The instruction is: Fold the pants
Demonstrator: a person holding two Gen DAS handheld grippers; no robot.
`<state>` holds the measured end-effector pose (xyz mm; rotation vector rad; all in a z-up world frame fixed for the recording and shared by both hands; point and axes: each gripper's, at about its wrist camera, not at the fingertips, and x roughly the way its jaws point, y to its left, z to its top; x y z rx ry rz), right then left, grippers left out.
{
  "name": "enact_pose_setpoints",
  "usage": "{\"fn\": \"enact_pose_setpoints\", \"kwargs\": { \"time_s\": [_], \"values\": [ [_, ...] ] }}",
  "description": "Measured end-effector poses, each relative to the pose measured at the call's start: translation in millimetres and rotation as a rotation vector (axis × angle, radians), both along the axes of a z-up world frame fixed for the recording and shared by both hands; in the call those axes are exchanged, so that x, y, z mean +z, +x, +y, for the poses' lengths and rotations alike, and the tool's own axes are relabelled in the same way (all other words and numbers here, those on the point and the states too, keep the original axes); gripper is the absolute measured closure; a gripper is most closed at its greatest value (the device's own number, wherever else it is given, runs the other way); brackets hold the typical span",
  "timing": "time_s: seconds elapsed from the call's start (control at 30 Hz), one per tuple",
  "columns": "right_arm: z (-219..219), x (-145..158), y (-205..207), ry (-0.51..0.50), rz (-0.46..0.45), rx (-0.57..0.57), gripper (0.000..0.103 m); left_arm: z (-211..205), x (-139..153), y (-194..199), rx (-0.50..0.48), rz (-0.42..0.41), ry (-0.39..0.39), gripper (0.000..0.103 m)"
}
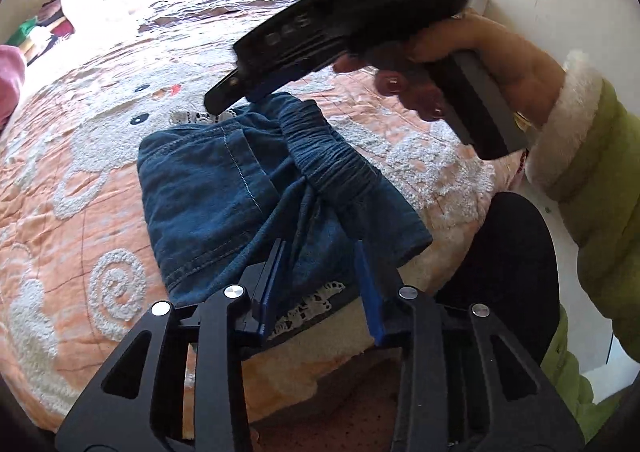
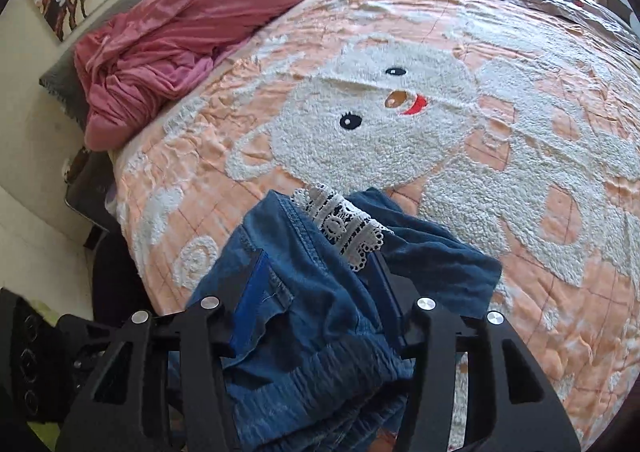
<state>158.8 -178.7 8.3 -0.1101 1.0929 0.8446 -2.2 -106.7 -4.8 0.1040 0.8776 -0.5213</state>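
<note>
Blue denim pants [image 1: 224,187] with white lace trim lie bunched near the bed's near edge, elastic waistband [image 1: 328,155] on top. My left gripper [image 1: 320,252] is open, its blue pads [image 1: 370,292] on either side of the pants' near edge. My right gripper [image 1: 236,91] shows in the left wrist view, tips down at the far side of the pants. In the right wrist view the right gripper [image 2: 320,264] has pants fabric [image 2: 312,312] with the lace [image 2: 344,223] bunched between its jaws; whether it clamps the cloth is unclear.
The bed carries an orange quilt [image 2: 540,211] with a white fluffy cartoon face [image 2: 360,123]. A pink garment [image 2: 180,39] is heaped at its far left corner. The bed edge [image 1: 340,348] runs just under my left gripper. A green-sleeved arm [image 1: 592,155] is at right.
</note>
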Motion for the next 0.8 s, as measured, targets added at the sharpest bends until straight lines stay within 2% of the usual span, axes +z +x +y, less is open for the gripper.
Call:
{"fn": "enact_pose_setpoints", "kwargs": {
  "time_s": [0.1, 0.17, 0.2, 0.23, 0.37, 0.47, 0.53, 0.73, 0.77, 0.8],
  "values": [
    [18.8, -19.2, 5.6, -0.089, 0.031, 0.031, 0.053, -4.6, -6.4, -5.3, -0.028, 0.019, 0.011, 0.076],
    [25.7, -28.8, 2.3, -0.125, 0.039, 0.061, 0.069, -7.1, -11.3, -8.1, -0.042, 0.025, 0.023, 0.076],
    [27.6, -30.8, -1.5, -0.127, 0.036, 0.078, 0.09, -7.9, -13.1, -9.2, -0.047, 0.023, 0.033, 0.076],
    [29.1, -29.0, -5.8, -0.114, 0.022, 0.09, 0.096, -7.6, -14.0, -9.8, -0.049, 0.023, 0.032, 0.076],
    [33.1, -10.1, -10.3, -0.095, -0.096, 0.04, 0.098, -3.5, -13.7, -8.0, -0.041, 0.031, 0.009, 0.076],
    [37.4, 0.1, 0.9, -0.076, -0.129, 0.02, 0.099, -2.3, -13.2, -6.4, -0.03, 0.026, 0.008, 0.076],
    [44.0, -4.8, 8.7, -0.11, -0.15, 0.019, 0.1, -2.1, -14.7, -4.3, -0.022, 0.029, 0.007, 0.076],
    [43.1, -31.9, 16.7, -0.154, -0.136, 0.014, 0.099, -2.4, -18.1, -1.5, -0.015, 0.032, 0.005, 0.075],
    [41.9, -31.5, 16.6, -0.148, -0.138, 0.006, 0.098, -2.6, -18.5, -1.0, -0.014, 0.034, 0.002, 0.075],
    [39.0, -29.9, 17.6, -0.135, -0.128, -0.007, 0.091, -2.1, -18.5, -0.6, -0.013, 0.037, -0.003, 0.075]
  ]
}}
